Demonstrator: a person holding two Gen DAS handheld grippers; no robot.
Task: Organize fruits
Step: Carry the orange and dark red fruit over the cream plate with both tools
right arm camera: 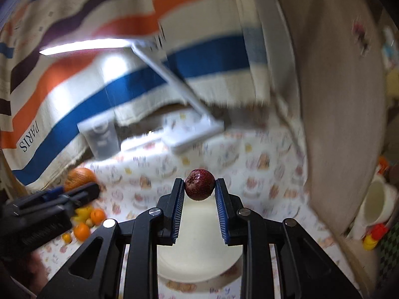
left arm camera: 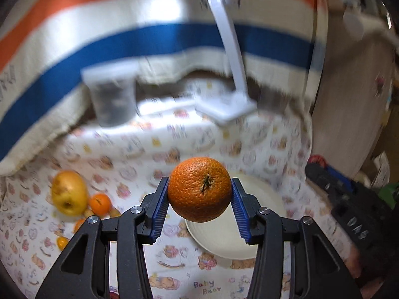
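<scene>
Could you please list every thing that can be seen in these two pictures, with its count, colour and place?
orange: 1, orange, held between the left gripper's pads, above the plate.
small dark fruit: 1, dark red, held between the right gripper's pads.
plate: 1, cream white, on the tablecloth under both grippers.
fruit pile: one yellow apple with several small orange and yellow fruits, at the left on the tablecloth; exact count unclear.
tablecloth: 1, white with bear print.
plastic container: 1, clear, at the back left.
desk lamp: 1, white, at the back.
striped cloth: orange, blue and cream, behind.
left gripper: black, blue pads.
right gripper: black, blue pads.
</scene>
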